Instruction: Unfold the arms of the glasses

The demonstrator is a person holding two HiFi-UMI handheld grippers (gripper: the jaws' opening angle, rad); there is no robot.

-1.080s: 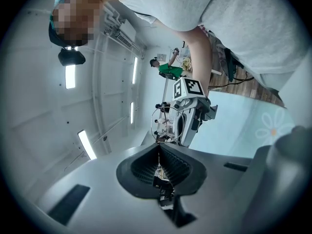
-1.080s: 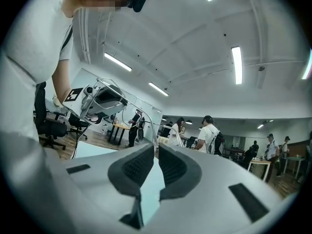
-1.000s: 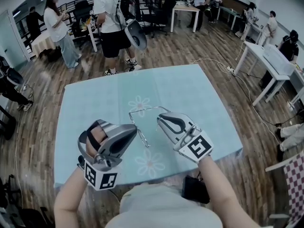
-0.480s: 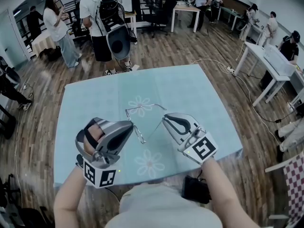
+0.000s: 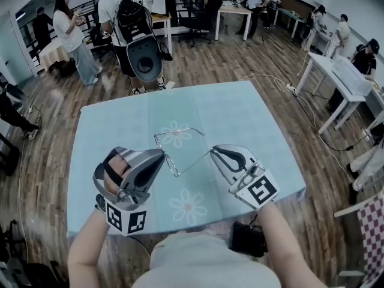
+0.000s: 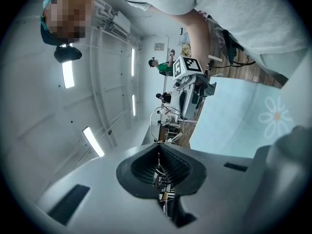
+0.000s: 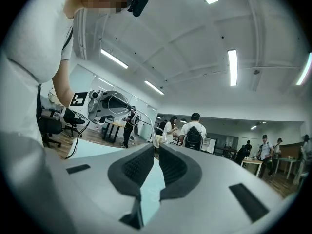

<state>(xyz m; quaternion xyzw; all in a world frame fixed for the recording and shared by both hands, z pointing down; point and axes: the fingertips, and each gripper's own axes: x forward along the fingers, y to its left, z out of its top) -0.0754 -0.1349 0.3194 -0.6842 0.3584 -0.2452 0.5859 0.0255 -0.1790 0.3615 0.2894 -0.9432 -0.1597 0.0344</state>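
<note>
Drawn further apart than a second ago, over the pale blue flower-printed tabletop, the left hand-held gripper and right hand-held gripper each pinch the thin wire-framed glasses, held aloft between them. The wire is barely discernible at the jaws.

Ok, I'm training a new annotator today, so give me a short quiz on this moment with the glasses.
1. True or false: only the left hand-held gripper grips the glasses.
2. The table cover is printed with: A flowers, B stripes, C checks.
3. Fill in: the right hand-held gripper is ___ on the glasses.
Key: 1 false, both grip them; 2 A; 3 shut.
</note>
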